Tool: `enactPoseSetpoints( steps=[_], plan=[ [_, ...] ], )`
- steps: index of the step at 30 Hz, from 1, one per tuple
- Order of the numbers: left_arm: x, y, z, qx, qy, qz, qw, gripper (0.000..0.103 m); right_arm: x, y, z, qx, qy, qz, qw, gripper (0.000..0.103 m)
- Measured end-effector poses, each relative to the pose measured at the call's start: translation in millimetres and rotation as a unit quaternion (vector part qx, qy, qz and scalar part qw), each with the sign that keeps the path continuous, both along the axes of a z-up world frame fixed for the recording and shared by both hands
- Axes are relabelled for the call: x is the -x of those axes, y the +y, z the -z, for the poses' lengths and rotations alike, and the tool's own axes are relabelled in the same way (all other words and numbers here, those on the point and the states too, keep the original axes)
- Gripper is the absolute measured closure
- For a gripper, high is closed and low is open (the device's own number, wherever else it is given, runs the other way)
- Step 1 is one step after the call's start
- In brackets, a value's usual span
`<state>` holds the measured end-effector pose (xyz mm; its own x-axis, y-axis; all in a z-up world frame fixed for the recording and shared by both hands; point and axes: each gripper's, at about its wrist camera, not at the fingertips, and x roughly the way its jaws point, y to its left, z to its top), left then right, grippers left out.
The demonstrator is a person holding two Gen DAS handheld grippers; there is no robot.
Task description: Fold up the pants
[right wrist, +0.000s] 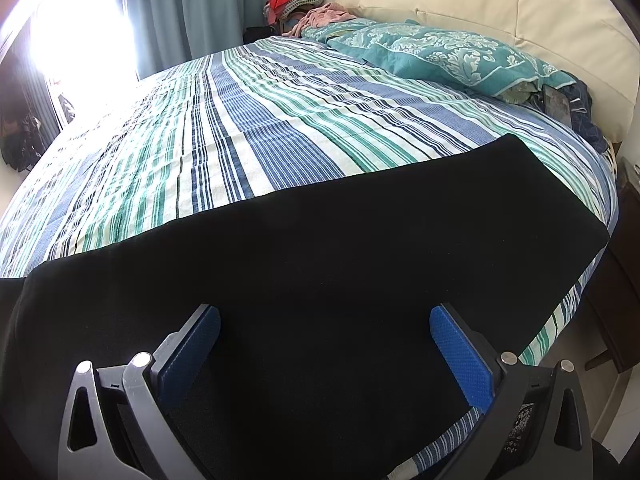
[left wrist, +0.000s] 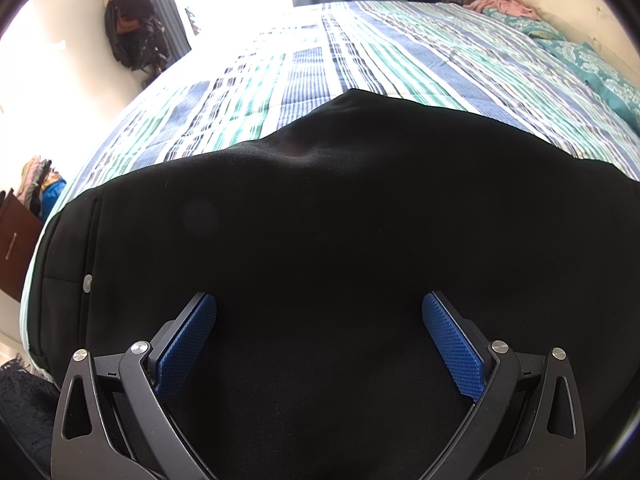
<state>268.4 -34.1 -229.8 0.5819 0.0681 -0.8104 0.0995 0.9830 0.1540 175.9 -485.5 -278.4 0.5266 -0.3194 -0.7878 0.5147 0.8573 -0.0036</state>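
The black pants (left wrist: 340, 220) lie spread along the near edge of the bed (right wrist: 248, 128), on top of its striped cover. From the left side you can see a seam running down the cloth and a small silver button (left wrist: 87, 282) near that end, so this is likely the waist; from the right side the cloth runs off as one long flat panel to a straight hem near the bed's far corner, below the teal pillow (right wrist: 444, 56).

Both tools hover low over the cloth. The left tongs (left wrist: 319, 336) stand wide apart with nothing between the blue pads (left wrist: 186, 350). The right tongs (right wrist: 325, 350) are just as wide and hold nothing either.

The cloth looks like a soft, matte knit, fairly thick. I judge it light and limp: it will sag and drape the moment it is lifted, and it should not slip much against ribbed pads. It also lies in two layers, so a shallow pinch may catch only the top one. The safe places to take hold look like the edges, the waist end for the left tool and the hem end or long side for the right, biting through both layers. Lifted unevenly, the cloth would likely drag and wrinkle the cover.
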Motion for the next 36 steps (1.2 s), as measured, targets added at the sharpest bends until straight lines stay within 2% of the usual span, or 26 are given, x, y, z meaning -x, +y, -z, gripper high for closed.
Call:
enactPoseSetpoints(
  steps=[4, 7, 10, 14, 16, 18, 19, 21, 23, 24, 27, 30, 33, 35, 36],
  plan=[
    [0, 0, 1, 0.0, 0.003, 0.0, 1.0, 0.001, -2, -9, -10, -0.021, 0.008, -0.001, 1.0, 0.0],
    [0, 0, 2, -0.001, 0.003, 0.0, 1.0, 0.001, -3, -27, -25, -0.057, -0.014, -0.002, 0.998, 0.0],
    [0, 0, 2, -0.001, 0.003, 0.0, 1.0, 0.001, -12, -59, -47, -0.075, -0.022, -0.039, 0.996, 0.0],
    [0, 0, 2, -0.002, 0.005, 0.0, 1.0, 0.001, -9, -119, -89, -0.039, -0.035, -0.082, 0.995, 0.0],
    [0, 0, 2, -0.002, 0.004, -0.001, 1.0, 0.001, 0, -157, -101, -0.028, -0.031, -0.083, 0.996, 0.0],
    [0, 0, 2, -0.003, 0.004, -0.002, 1.0, 0.001, 14, -200, -104, -0.05, -0.03, -0.067, 0.996, 0.0],
    [-1, 0, 2, -0.003, 0.004, -0.002, 1.0, 0.001, 21, -220, -101, -0.08, -0.03, -0.055, 0.995, 0.001],
    [-1, 0, 2, -0.004, 0.005, -0.003, 1.0, 0.001, 35, -256, -88, -0.148, -0.029, -0.022, 0.988, 0.009],
    [-2, -1, 2, -0.004, 0.007, -0.003, 1.0, 0.001, 39, -273, -72, -0.201, -0.02, -0.013, 0.979, 0.033],
    [-2, -1, 2, -0.005, 0.008, -0.003, 1.0, 0.001, 38, -275, -63, -0.218, -0.014, -0.018, 0.976, 0.036],
    [-3, -2, 1, -0.005, 0.011, -0.004, 0.9999, 0.001, 32, -260, -41, -0.232, 0.012, -0.045, 0.972, 0.041],
    [-4, -2, 1, -0.005, 0.014, -0.006, 0.9999, 0.001, 24, -252, -20, -0.215, 0.036, -0.057, 0.974, 0.043],
    [-4, -2, 1, -0.005, 0.015, -0.009, 0.9998, 0.001, 22, -254, -13, -0.23, 0.017, -0.065, 0.971, 0.047],
    [-4, -2, 1, -0.005, 0.014, -0.01, 0.9998, 0.001, 21, -256, -10, -0.264, 0.01, -0.088, 0.961, 0.063],
    [-3, -2, 1, -0.005, 0.013, -0.011, 0.9998, 0.001, 20, -257, -9, -0.273, 0.012, -0.102, 0.957, 0.068]
  ],
)
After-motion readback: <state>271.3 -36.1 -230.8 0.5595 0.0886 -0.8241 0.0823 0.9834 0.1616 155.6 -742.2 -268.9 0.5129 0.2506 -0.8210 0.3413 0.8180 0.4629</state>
